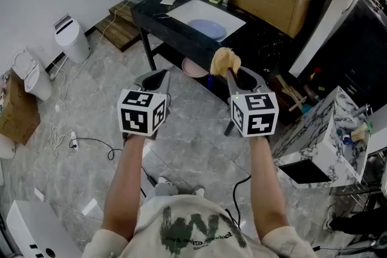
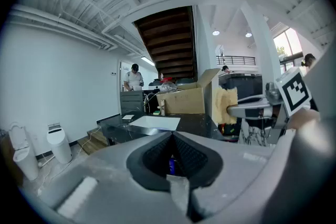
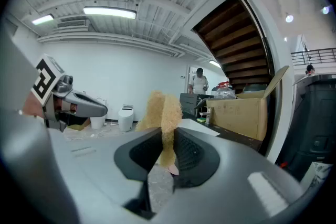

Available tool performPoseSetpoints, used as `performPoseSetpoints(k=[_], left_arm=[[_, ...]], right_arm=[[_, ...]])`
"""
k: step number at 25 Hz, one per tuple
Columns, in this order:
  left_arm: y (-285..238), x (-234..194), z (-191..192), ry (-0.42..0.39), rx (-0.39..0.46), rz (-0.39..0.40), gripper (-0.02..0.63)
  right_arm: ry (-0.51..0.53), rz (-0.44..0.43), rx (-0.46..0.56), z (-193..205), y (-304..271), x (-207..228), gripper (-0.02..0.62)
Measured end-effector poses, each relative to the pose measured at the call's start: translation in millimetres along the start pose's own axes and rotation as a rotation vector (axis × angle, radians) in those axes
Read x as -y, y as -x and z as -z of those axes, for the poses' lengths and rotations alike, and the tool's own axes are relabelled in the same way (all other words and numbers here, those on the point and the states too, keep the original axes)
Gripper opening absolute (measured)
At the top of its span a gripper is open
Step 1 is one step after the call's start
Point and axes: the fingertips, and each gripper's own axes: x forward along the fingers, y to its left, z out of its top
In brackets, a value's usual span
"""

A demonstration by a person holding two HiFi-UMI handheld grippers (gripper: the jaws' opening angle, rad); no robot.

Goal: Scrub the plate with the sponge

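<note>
Forearms (image 1: 124, 190) hold both tongs short of the dark surface (image 1: 254, 39); right tongs (image 1: 234, 75) pinch the sponge (image 1: 225, 61); left tongs (image 1: 156, 77) are closed, empty; the plate (image 1: 207, 28) lies ahead on a white mat (image 1: 187, 9); best to land the sponge flat and brace the rim

the sponge (image 1: 225, 61) is coarse, porous yellow foam. the plate (image 1: 207, 28) looks smooth with a soft sheen. the counter (image 1: 151, 14) is glossy black, the box (image 1: 272, 0) matt brown cardboard, the floor (image 1: 181, 148) polished grey marbled tile.
</note>
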Motion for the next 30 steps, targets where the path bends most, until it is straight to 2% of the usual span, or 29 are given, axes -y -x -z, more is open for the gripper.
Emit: performPoseSetpoints(k=[6,14,21,30], left_arm=[[-3.9,3.9,0.3,-0.04,0.014,0.009,-0.002],[-27.7,-12.0,3.2,-0.013,0.03,0.051,-0.002],[-65.6,-50.7,-2.5,0.011,0.029,0.099,-0.002],[-130.6,-120.8,-22.9,-0.003,0.019,0.186,-0.002]], right_arm=[[-0.002,0.0,-0.008,7.5,-1.1,0.5,0.063],[-0.002,-0.006,-0.026,14.8,-31.6,0.2,0.063],[0.017,0.003,-0.037,11.1,-83.9,-4.1,0.063],[0.006,0.096,-0.031,-13.7,-161.6,-4.2,0.061]])
